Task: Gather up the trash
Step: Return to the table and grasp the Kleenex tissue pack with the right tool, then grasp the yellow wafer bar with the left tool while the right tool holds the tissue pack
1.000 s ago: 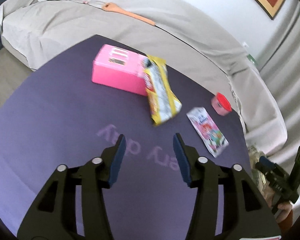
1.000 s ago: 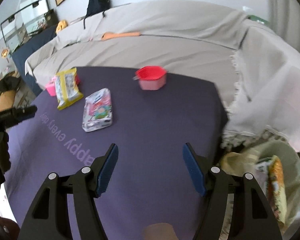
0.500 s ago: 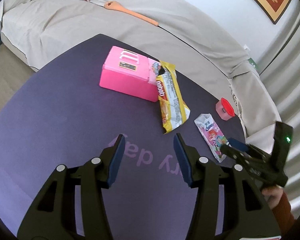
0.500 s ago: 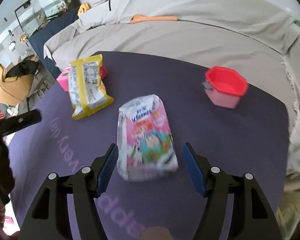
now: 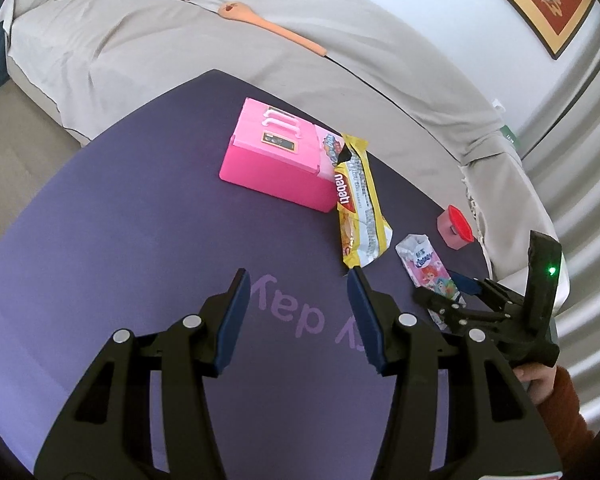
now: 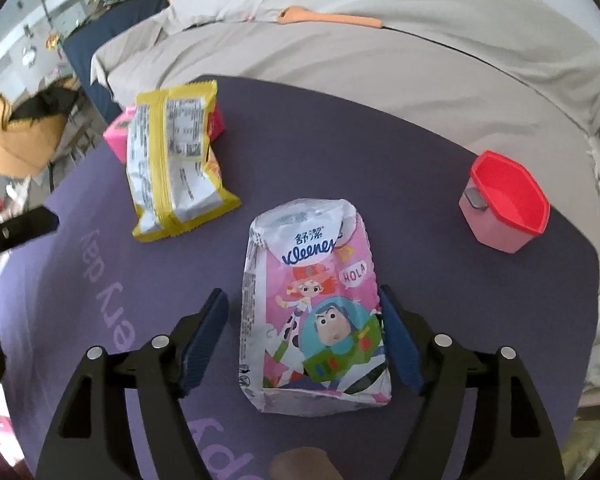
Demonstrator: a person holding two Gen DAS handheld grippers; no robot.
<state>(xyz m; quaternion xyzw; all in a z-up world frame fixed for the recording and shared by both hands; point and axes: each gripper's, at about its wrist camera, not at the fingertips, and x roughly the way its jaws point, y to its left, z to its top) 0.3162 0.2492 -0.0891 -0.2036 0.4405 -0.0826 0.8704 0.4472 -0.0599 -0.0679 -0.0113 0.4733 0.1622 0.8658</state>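
A Kleenex tissue pack with cartoon print lies flat on the purple mat. My right gripper is open with a finger on each side of the pack, low over it. The pack also shows in the left wrist view, with the right gripper over it. A yellow Nabati wrapper lies beside a pink box; the wrapper also shows in the right wrist view. My left gripper is open and empty above the mat, short of the wrapper.
A small pink cup with a red lid stands at the mat's right side, also in the left wrist view. A sofa under a beige cover curves behind the mat, with an orange wooden spoon on it.
My right gripper moved forward and down to the tissue pack, which now lies between its open fingers. My left gripper drew back slightly and stayed open.
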